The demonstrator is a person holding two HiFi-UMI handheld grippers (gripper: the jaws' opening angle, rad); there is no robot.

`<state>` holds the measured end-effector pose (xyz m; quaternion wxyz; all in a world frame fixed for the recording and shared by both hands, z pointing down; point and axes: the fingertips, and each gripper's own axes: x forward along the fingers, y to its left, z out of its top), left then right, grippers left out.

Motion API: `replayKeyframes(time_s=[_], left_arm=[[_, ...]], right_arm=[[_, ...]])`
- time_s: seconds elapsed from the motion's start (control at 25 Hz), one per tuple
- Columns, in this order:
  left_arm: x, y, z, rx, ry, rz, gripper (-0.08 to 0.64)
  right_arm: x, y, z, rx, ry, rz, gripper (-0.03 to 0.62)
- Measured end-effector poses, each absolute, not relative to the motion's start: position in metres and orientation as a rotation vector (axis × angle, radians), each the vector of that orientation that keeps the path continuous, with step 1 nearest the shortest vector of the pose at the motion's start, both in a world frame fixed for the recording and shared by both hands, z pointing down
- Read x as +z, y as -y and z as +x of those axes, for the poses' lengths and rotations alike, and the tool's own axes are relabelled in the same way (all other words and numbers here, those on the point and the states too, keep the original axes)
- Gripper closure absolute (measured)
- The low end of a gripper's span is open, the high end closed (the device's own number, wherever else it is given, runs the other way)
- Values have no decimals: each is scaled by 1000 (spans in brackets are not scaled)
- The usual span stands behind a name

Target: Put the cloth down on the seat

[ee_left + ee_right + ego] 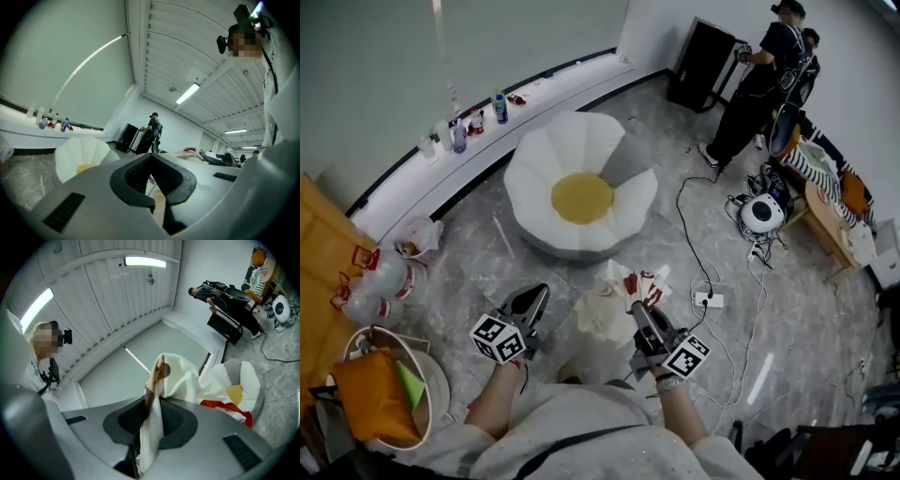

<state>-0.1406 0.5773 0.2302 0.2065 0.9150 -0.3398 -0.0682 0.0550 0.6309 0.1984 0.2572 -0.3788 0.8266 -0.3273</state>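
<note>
The seat [539, 173] is a white flower-shaped floor chair with a yellow centre, standing on the grey marble floor ahead of me. It also shows in the left gripper view as the seat [75, 152] and in the right gripper view as the seat [246, 380]. A cream cloth [607, 307] with red markings hangs just short of the seat's near edge. My right gripper [637, 309] is shut on it, and a fold of the cloth [180, 378] sticks up between the jaws of the right gripper [152, 404]. My left gripper [539, 292] is to the left of the cloth, shut and holding nothing; its tips [150, 155] meet.
A power strip [708, 300] with white cables lies on the floor to the right. A person [759, 84] stands by a black cabinet [703, 61] at the far right. Bottles [478, 117] line the curved ledge. A basket [422, 431] with an orange cushion sits at my left.
</note>
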Motion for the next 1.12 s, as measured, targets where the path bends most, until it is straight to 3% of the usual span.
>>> replayKeyframes(time_s=[0.48,1.12], left_arm=[[238,-511,-136,-205,985,2522,546],[247,-307,-76,-163,981,2517,546]], right_arm=[[208,-541,62,-908,-2245,-969,520],[225,-342,101,-960,-2293,-909,520]])
